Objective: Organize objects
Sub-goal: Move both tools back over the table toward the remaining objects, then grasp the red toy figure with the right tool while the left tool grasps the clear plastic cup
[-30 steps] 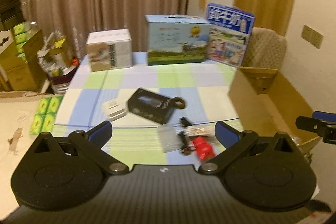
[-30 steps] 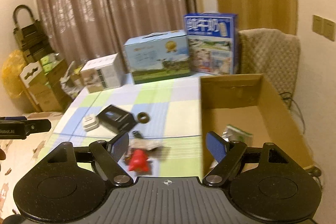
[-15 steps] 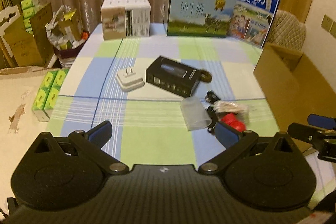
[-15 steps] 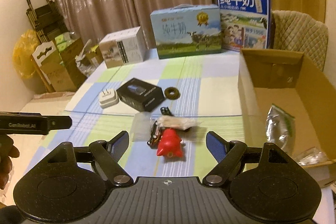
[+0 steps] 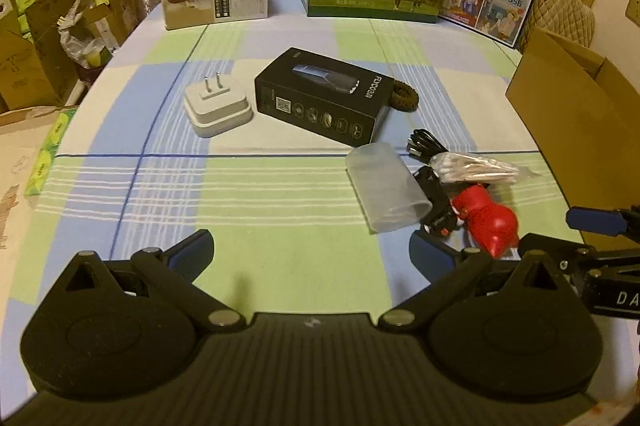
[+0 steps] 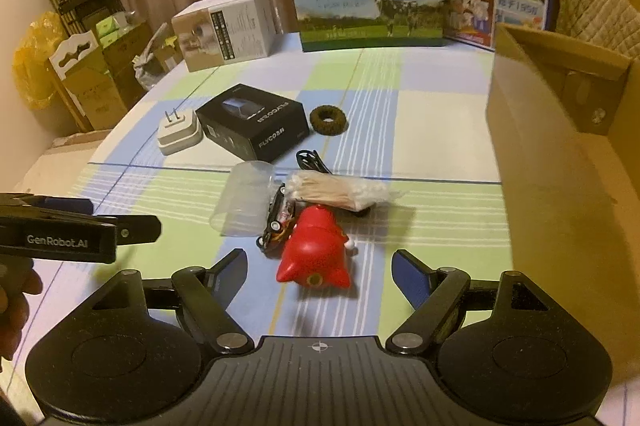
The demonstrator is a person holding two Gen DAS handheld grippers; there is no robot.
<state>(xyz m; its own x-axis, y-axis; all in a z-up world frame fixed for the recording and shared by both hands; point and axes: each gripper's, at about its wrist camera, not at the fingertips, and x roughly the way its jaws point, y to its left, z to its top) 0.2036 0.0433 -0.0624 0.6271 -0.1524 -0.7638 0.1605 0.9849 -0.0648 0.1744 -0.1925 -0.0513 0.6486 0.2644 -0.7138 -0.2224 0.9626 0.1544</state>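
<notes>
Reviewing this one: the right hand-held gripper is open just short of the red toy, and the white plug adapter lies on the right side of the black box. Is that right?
Not quite. In the right wrist view the white plug adapter lies on the left side of the black box, touching it or nearly so. The rest holds: the right hand-held gripper is open just short of the red toy.

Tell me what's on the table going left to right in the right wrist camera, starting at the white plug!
white plug → black box → brown ring → cardboard box.
</notes>
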